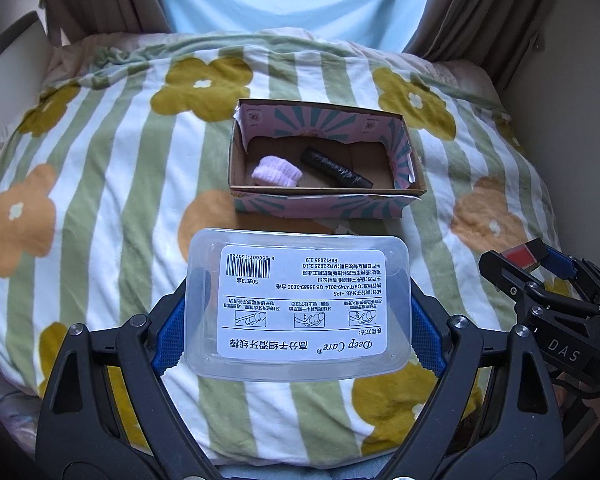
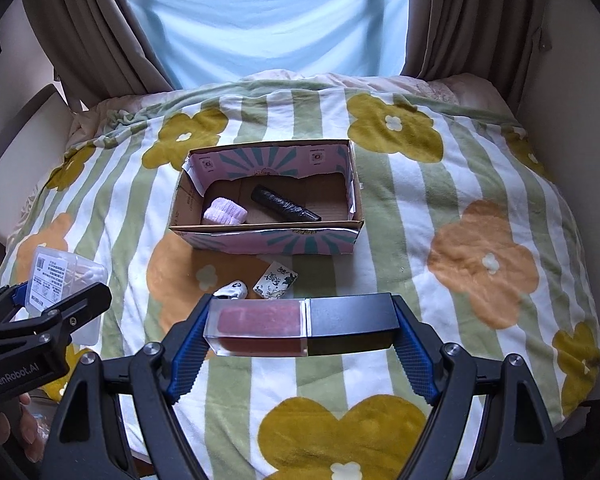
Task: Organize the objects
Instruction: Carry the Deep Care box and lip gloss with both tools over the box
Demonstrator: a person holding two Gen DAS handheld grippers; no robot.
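Left claw [image 1: 296, 320] pinches a floss box [image 1: 298, 304]; right claw [image 2: 302, 326] pinches lip gloss [image 2: 300, 326]; only right view shows a sachet [image 2: 275, 282].

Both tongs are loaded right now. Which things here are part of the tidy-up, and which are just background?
In play:
- left tongs gripping the clear floss-pick box
- right tongs gripping the lip gloss tube
- cardboard box holding a pink sock roll and black roll
- small sock, printed packet on the bed

Background:
- flowered blanket
- curtains
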